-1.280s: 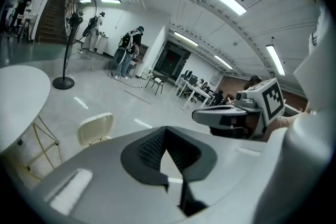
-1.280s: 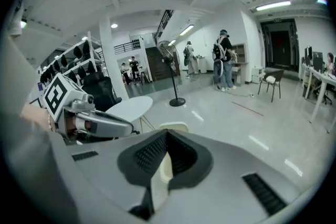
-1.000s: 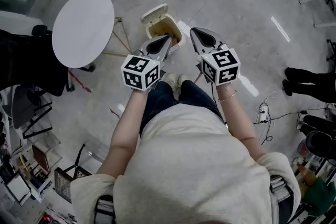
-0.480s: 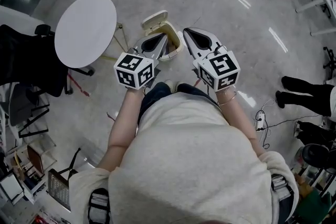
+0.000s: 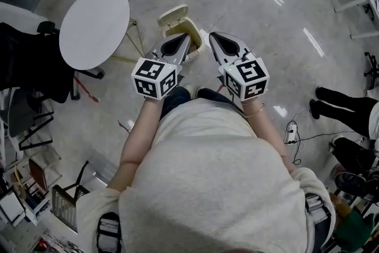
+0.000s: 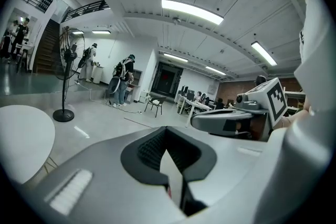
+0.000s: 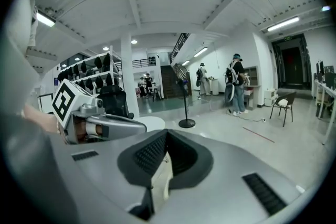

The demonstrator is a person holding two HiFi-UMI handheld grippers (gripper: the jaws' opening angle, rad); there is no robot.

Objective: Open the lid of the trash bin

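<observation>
The glossy grey floor (image 5: pixel 249 3) lies open ahead and to the right, while a round white table (image 5: pixel 93 26) stands near the left of the small cream trash bin (image 5: pixel 194 25), whose flat cream lid (image 5: pixel 173 13) is tipped up and back. The left gripper (image 5: pixel 180 44) and right gripper (image 5: pixel 220 41) each have jaws pressed together on nothing. Both bare forearms reach forward side by side, well above the bin.
</observation>
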